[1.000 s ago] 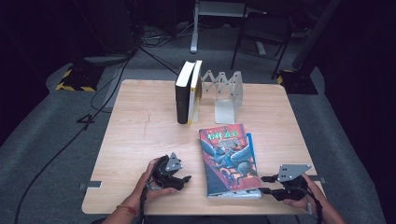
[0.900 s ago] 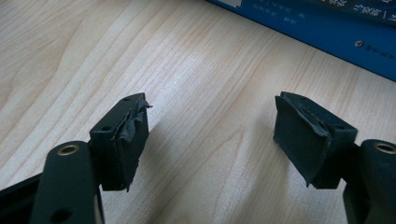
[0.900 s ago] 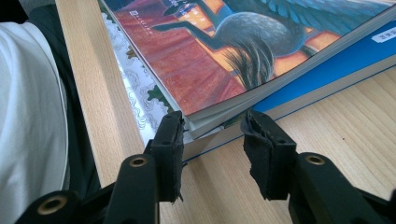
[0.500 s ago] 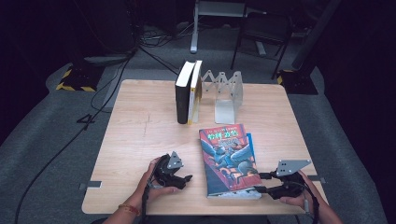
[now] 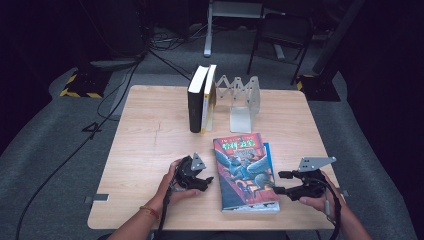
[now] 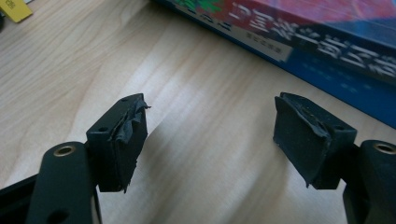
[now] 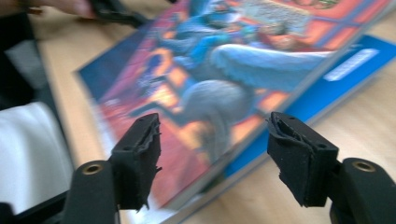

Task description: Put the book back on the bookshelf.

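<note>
The wooden table spreads out in front of me, and on its near half lies the big colourful book, flat, cover up, stacked on a blue book whose edge peeks out along the right side. That stack sits between my two tongs. My right gripper is just off the colourful book's near right corner, jaws pointing left toward its edge; in the right gripper view the cover fills the space ahead of the pads and its corner sits in the gap between them, but neither pad presses on it. Those jaws have just been opening and now stand well apart, holding nothing. My left gripper rests in my left hand near the book's left edge, jaws pointing toward it; in the left gripper view the jaws stand wide with only bare wood between them, the book's spine lying a little beyond their tips. At the far edge two upright books lean beside a metal book stand.
</note>
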{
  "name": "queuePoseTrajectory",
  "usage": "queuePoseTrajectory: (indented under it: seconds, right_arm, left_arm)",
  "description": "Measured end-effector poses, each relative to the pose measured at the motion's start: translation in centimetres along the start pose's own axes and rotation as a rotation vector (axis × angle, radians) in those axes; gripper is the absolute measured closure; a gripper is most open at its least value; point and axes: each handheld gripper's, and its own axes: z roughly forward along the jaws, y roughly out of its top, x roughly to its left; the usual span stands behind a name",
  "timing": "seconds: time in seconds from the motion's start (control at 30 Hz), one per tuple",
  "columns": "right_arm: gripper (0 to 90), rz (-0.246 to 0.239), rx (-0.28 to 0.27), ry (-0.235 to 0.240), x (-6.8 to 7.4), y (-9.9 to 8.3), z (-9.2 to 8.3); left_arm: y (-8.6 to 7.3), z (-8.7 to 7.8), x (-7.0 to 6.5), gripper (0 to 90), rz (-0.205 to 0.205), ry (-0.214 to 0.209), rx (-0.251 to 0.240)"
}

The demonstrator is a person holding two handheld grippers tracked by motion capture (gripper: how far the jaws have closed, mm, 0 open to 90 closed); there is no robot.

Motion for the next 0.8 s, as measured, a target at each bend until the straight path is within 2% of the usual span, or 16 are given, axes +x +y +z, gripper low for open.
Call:
queuePoseTrajectory:
  seconds: [0.07, 0.13, 0.2, 0.27, 0.33, 0.4, 0.43, 0.47, 0.57, 0.67, 0.8]
  right_arm:
    - [37.8, -0.011, 0.022, -0.004, -0.5, 0.7, 1.0]
    - [37.9, -0.026, 0.076, -0.025, -1.4, 1.4, 2.8]
    - [34.2, -0.018, 0.105, -0.02, -2.2, 1.8, 4.0]
    - [35.0, -0.011, 0.113, -0.017, -2.6, 2.2, 4.2]
    - [34.4, -0.003, 0.127, -0.016, -3.4, 2.6, 4.4]
    - [30.3, 0.042, 0.126, 0.016, -4.1, 2.5, 4.8]
    - [28.4, 0.053, 0.128, 0.025, -4.3, 2.5, 5.0]
    - [28.0, 0.045, 0.129, 0.03, -4.5, 2.5, 5.0]
    - [27.2, 0.046, 0.145, 0.054, -4.8, 2.9, 5.4]
    - [26.2, 0.037, 0.155, 0.051, -4.8, 3.2, 5.6]
    - [27.5, 0.017, 0.127, 0.037, -4.6, 3.0, 5.6]
  left_arm:
    - [0.5, 0.3, 0.4, 27.1, -0.002, 0.015, -0.003]
    - [0.8, 0.5, 0.7, 28.9, 0.003, 0.02, -0.013]
    - [1.1, 0.7, 0.9, 29.9, 0.005, 0.024, 0.001]
    - [1.5, 1.3, 1.3, 29.9, -0.001, 0.018, 0.0]
    - [2.0, 1.7, 1.5, 29.9, 0.013, 0.02, -0.001]
    - [2.6, 2.0, 1.7, 29.9, 0.026, 0.018, -0.02]
    - [2.8, 2.2, 1.7, 30.1, 0.038, 0.026, -0.014]
    - [2.8, 2.4, 1.7, 29.7, 0.049, 0.026, -0.01]
    - [3.0, 2.9, 2.0, 28.9, 0.04, 0.026, -0.006]
    - [3.1, 2.9, 2.3, 29.2, 0.026, 0.033, -0.004]
    - [3.2, 3.0, 2.3, 29.8, 0.025, 0.037, -0.001]
